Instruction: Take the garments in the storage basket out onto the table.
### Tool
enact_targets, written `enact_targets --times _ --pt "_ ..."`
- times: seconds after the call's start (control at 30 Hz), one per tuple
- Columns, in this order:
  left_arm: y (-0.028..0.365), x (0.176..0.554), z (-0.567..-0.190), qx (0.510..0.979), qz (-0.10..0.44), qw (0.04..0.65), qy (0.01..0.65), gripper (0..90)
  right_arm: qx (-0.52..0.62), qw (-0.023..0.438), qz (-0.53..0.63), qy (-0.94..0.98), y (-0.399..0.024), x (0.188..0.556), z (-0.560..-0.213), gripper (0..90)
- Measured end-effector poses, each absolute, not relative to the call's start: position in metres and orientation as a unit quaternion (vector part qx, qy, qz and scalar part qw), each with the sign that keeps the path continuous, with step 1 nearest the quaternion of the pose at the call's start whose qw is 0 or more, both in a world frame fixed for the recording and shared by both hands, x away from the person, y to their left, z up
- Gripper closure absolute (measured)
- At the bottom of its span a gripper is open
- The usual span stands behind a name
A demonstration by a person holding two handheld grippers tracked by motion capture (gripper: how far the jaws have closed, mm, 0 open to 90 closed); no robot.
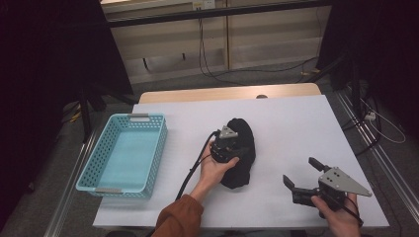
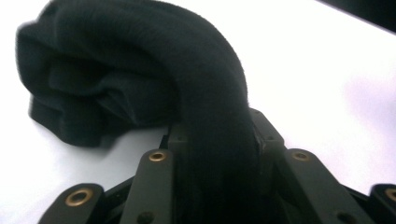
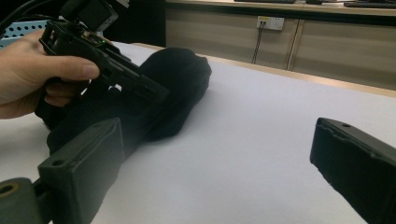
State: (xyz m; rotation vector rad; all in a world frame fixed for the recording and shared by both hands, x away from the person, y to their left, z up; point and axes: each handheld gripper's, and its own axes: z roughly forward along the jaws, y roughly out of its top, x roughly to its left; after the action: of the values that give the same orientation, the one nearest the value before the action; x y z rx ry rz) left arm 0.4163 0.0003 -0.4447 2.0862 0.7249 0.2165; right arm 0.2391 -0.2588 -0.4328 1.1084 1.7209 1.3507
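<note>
Lying near the middle of the white table point(image 1: 296, 128), the black cloth point(image 1: 242, 148) was a bunched, folded heap, well to the right of the blue basket point(image 1: 123, 153). The left gripper point(image 1: 228, 143) sat on its left side, jaws clamped on a thick fold that ran straight between them in the left gripper view point(image 2: 210, 121). The cloth looked soft, light and limp, with a fuzzy, grippy surface, so it would likely sag and trail when lifted rather than slip or break. A bunched fold or rolled edge seemed the best place to pinch, deep enough to catch several layers. The right gripper point(image 1: 301, 173) waited at the near right, jaws wide apart and holding nothing.
</note>
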Motion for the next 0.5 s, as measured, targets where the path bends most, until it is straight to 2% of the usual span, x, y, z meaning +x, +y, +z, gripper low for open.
enact_targets --times 0.2,0.3,0.37,0.43,0.5 --pt "-0.0028 0.4194 -0.4532 0.845 0.078 0.436 0.300 62.3 0.424 0.337 0.518 0.661 -0.2585 0.2384 -0.4327 1.8" --pt "0.0000 0.4230 -0.4541 0.842 0.073 0.435 0.311 52.8 0.425 0.337 0.518 0.661 -0.2584 0.2394 -0.4329 1.9" --pt "0.0015 0.4234 -0.4535 0.840 0.081 0.435 0.314 43.0 0.425 0.334 0.519 0.662 -0.2578 0.2396 -0.4330 1.9" --pt "0.0031 0.4239 -0.4519 0.842 0.084 0.435 0.306 42.4 0.427 0.335 0.516 0.663 -0.2568 0.2406 -0.4332 1.9" --pt "0.0051 0.4241 -0.4493 0.838 0.085 0.440 0.313 34.6 0.430 0.334 0.516 0.662 -0.2558 0.2425 -0.4334 1.9"
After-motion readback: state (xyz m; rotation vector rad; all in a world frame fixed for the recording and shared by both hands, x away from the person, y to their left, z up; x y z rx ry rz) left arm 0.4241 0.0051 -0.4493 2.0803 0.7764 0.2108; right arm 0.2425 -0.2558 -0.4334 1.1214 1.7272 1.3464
